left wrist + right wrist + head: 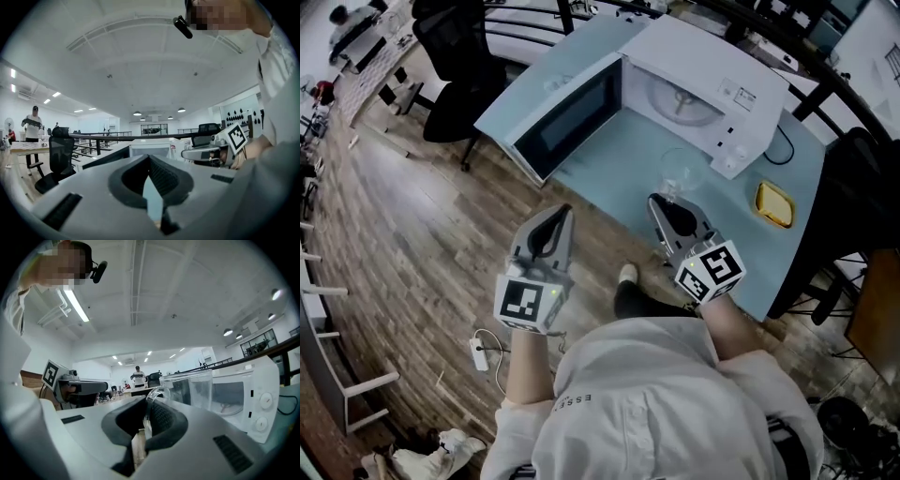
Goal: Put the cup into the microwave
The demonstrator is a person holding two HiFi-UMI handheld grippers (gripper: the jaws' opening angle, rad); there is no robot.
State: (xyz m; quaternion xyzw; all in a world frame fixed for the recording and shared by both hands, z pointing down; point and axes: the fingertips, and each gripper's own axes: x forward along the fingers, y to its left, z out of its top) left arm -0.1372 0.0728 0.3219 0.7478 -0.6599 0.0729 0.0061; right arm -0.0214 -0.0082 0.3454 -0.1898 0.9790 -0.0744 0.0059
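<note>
Right claw (146, 416) on clear, handled cup (199, 390)

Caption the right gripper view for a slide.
Right gripper pinching the glass cup by its handle, with the open microwave just beyond.

Cup (201, 389): clear glass, glossy, smooth, handle too. Microwave (712, 84): white smooth casing with a slight gloss, plastic or painted metal, can't tell. Its door (567, 117): dark glossy pane in a white frame. Worktop (806, 169): pale blue, smooth, matt. Floor (422, 216): wood-look planks, visible grain, low sheen. Right gripper (147, 405) and left gripper (150, 158): grey matt plastic shells. Fingers (164, 420): lined dark, ribbed, rubbery-looking. Marker cube (711, 270): matt black-and-white print. Shirt (656, 394): white cloth, creased. Chair (455, 56): black, matt. Small yellow dish (774, 203): glossy.
</note>
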